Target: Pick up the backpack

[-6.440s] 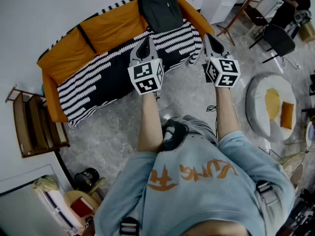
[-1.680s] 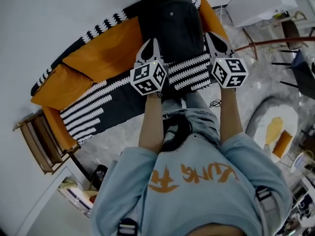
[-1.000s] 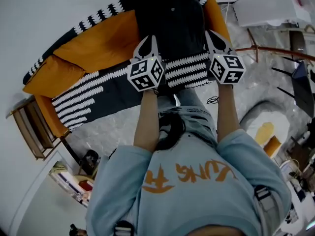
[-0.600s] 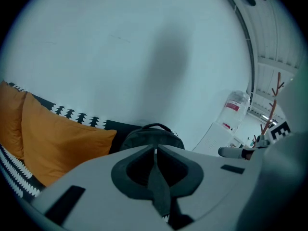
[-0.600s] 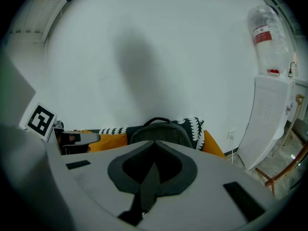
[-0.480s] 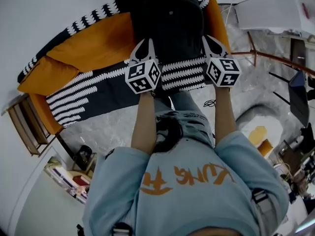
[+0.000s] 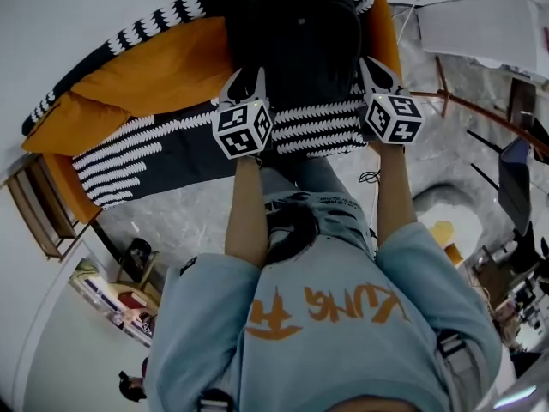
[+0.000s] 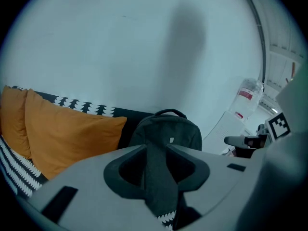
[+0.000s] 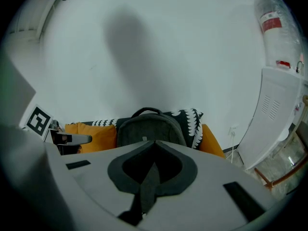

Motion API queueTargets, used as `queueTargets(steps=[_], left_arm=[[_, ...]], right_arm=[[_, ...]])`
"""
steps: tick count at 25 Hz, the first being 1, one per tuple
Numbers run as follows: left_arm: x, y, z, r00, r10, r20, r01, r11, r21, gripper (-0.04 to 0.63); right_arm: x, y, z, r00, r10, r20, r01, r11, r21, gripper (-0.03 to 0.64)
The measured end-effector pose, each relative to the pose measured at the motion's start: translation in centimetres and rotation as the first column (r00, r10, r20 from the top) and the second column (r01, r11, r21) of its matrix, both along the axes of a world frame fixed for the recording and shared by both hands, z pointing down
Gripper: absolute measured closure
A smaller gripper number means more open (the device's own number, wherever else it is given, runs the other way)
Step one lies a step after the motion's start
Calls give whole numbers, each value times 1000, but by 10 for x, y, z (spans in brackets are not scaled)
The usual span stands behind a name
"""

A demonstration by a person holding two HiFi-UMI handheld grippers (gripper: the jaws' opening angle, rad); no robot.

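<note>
Room: white wall (image 8: 120,42) behind, grey stone-look floor (image 7: 171,221) in front of the sofa.
Backpack (image 7: 292,33): dark grey, upright, top handle up. It stands at the end of the sofa that is on the right in the head view and leans on the backrest.
Sofa (image 7: 146,63): orange cushions. A black-and-white patterned throw (image 7: 137,157) covers the seat and runs up behind the backpack.
Left gripper (image 7: 245,77): at the backpack's lower left edge in the head view. Jaws apart and have just been opening. The backpack shows through the gap in the left gripper view, but neither pad presses on it.
Right gripper (image 7: 371,65): at the backpack's lower right edge in the head view. Jaws together, nothing between them. The backpack sits beyond the tips in the right gripper view.
Arms: both bare forearms reach toward the sofa, one gripper on each side of the backpack.
Person: light blue shirt (image 7: 326,316) with orange print fills the lower part of the head view.
Left of sofa: wooden rack (image 7: 34,213) on the floor.
Right of sofa: white water dispenser (image 9: 276,109) with a bottle on top.
</note>
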State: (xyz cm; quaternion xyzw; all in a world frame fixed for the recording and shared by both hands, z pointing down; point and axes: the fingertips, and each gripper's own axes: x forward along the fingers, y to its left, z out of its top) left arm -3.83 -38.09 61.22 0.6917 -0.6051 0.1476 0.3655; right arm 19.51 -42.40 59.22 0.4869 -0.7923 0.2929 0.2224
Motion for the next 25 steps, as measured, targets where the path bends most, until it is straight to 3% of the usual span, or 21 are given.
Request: queueTargets(steps=[7,14,17,25], left_arm=[[-6,-34,32,998,27,61,-24,998,-51,432],[-8,-59,62,998,19,62,-13,995,-100,402],[-11,-68,71,998,18,57,-11,994,-112,388],[-12,-89,109,998,44,40,-36,984,-172,351]], right_arm=[[7,-33,27,1000,-16,-23,16,999,-38,618],[13,-60,48,998,-52,-47,49,997,-59,615],[12,-65,59,996,-77,-44,73,994,-85,511],[16,-86,95,990,-102,-100,88,987,-136,467]])
